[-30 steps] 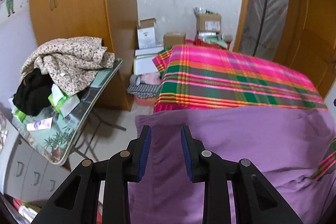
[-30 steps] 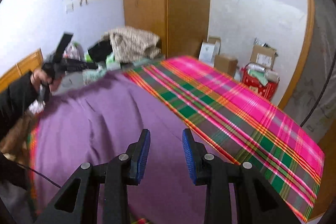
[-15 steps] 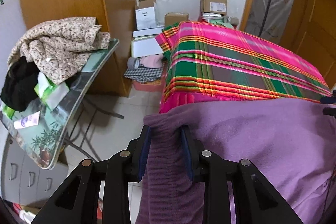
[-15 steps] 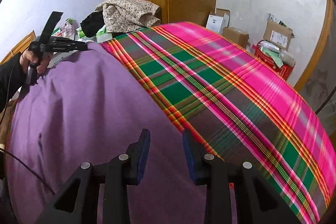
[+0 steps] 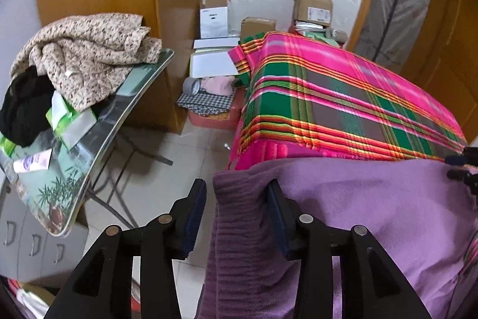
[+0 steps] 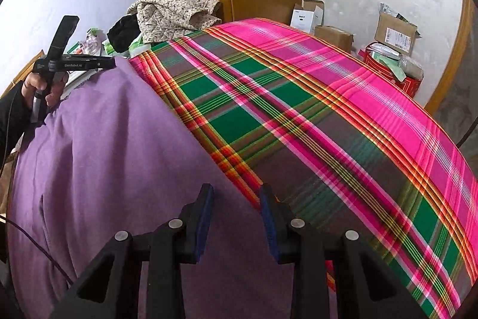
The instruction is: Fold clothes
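Left gripper point(image 5: 236, 207): jaws apart, straddling the ribbed hem corner of the purple garment point(image 5: 373, 217); right finger touching the cloth, left finger clear of it, over the tiled floor point(image 5: 149, 187).
Right gripper point(image 6: 236, 208): jaws apart, hovering low over the garment's far edge where purple meets plaid; nothing pinched.
Purple garment: spread flat across the near end of the bed, on top of the plaid bedspread point(image 6: 343, 109); ribbed hem hanging off the bed's left side.
Left hand point(image 6: 44, 85): seen from the right wrist, wrapped around the gripper handle at the garment's far corner.
Side table point(image 5: 98, 139): glass-topped, beside the bed, piled with a floral jacket point(image 5: 89, 56) and a black garment point(image 5: 24, 106).
Back wall: cardboard boxes point(image 5: 313, 11) on the floor.
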`<act>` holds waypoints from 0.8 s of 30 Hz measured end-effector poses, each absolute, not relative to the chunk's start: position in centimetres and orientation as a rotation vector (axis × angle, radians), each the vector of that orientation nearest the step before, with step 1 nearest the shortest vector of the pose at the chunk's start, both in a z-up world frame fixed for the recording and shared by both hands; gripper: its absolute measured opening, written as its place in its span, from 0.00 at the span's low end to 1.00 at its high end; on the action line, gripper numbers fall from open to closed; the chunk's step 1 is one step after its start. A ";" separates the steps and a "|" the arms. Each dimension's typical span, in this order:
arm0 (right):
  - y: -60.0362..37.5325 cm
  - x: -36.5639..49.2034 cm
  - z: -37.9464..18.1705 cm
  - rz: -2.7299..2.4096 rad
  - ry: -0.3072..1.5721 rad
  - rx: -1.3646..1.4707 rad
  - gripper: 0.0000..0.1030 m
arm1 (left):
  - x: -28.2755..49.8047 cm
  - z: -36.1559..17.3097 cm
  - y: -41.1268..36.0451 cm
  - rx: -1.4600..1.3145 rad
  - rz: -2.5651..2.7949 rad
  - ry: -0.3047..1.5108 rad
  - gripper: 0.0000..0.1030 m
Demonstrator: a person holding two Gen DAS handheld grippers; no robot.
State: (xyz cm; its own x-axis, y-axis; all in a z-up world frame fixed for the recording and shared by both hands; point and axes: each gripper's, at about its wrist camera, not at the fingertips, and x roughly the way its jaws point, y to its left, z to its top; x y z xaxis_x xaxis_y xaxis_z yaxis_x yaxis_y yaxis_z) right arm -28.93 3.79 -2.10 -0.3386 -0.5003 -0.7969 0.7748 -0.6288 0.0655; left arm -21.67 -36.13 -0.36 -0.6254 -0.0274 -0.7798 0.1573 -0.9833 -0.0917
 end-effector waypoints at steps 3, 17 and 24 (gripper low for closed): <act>3.8 -29.1 -2.1 -2.026 0.409 1.055 0.32 | -21.9 -0.7 -36.2 1.315 -2.721 0.274 0.42; 3.2 -29.6 0.2 -2.083 0.437 1.031 0.03 | -21.9 1.0 -35.0 1.180 -2.737 0.196 0.17; 2.3 -31.4 -0.8 -2.130 0.447 1.062 0.03 | -23.0 1.2 -34.7 1.136 -2.713 0.162 0.18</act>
